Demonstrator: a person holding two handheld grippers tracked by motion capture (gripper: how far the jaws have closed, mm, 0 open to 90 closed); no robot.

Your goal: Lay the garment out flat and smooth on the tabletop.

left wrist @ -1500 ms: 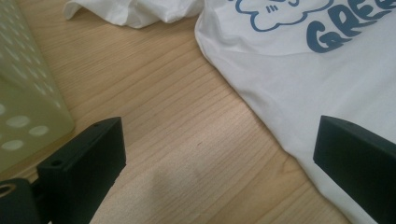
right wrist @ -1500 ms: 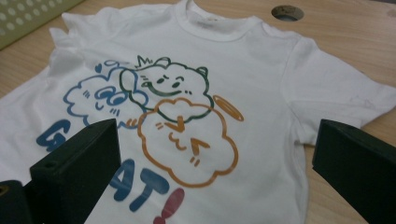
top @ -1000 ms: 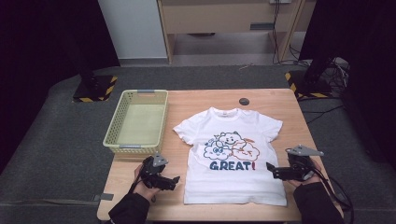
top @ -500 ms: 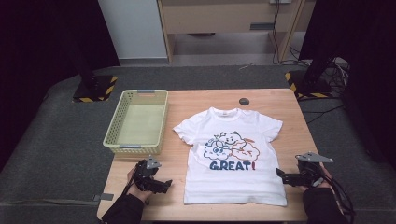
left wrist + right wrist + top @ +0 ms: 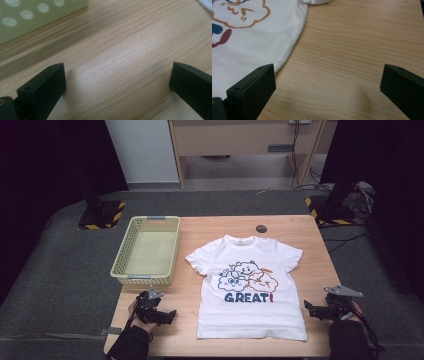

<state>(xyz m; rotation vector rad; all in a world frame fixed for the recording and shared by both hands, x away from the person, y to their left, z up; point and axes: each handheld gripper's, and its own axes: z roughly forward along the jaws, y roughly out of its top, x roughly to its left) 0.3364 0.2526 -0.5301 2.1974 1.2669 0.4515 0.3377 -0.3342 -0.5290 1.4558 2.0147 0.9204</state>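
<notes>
While both hands have drawn back toward the near table edge since the earlier frames, the left gripper (image 5: 167, 314) now rests low over bare wood, jaws spread wide and holding nothing, with the pale green perforated plastic basket (image 5: 148, 251) beyond it. Just to its right lies the flat white cotton T-shirt with the cartoon print (image 5: 250, 287). The right gripper (image 5: 311, 309), likewise released, points at that shirt's right hem from just beside it.

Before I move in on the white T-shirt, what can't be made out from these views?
- Small dark round thing on the wooden table, high view: too small to identify.
- White printed T-shirt, right gripper view: print cut off by the edge.
- Pale green perforated basket, left gripper view: blurred, cut off by the top edge.
</notes>
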